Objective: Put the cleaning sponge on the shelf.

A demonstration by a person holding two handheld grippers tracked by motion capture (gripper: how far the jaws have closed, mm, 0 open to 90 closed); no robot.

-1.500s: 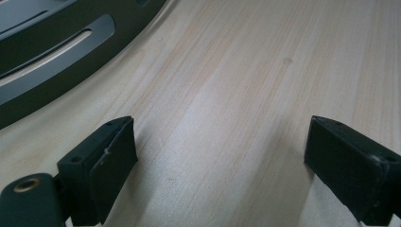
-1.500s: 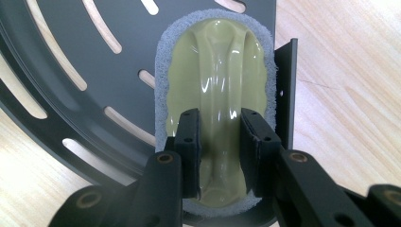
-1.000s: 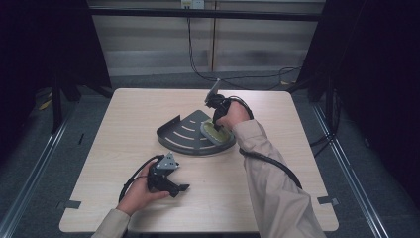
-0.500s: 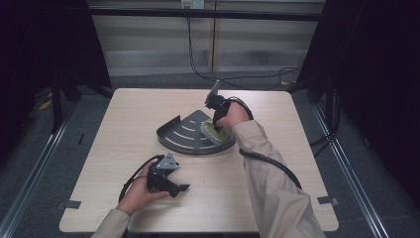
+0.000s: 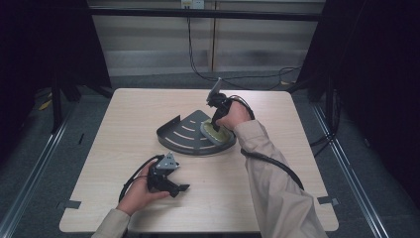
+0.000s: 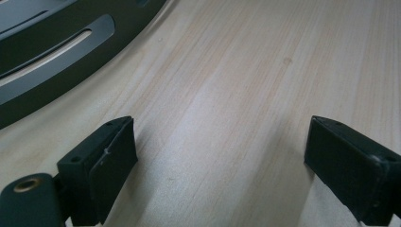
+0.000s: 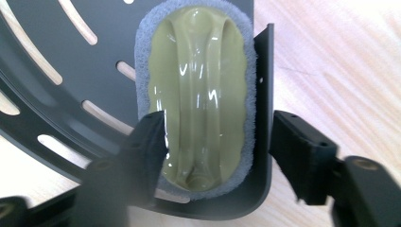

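Observation:
A dark grey quarter-round slotted tray (image 5: pixel 182 133) lies at the table's middle. In its right corner sits a sponge (image 5: pixel 216 133) with a glossy olive-green top and grey foam rim (image 7: pixel 203 71). My right gripper (image 5: pixel 216 124) points down over it, open. In the right gripper view (image 7: pixel 222 142) one jaw rests at the sponge's left edge and the other stands outside the tray's upright wall (image 7: pixel 265 85). My left gripper (image 5: pixel 182 189) rests low near the table's front left, open (image 6: pixel 217 161), with bare wood between its jaws.
The light wooden table (image 5: pixel 124 119) has free room left, right and in front of the tray. The tray's curved edge (image 6: pixel 47 61) lies ahead-left of the left gripper. Cables trail from both grippers, one looping across the table (image 5: pixel 277 166).

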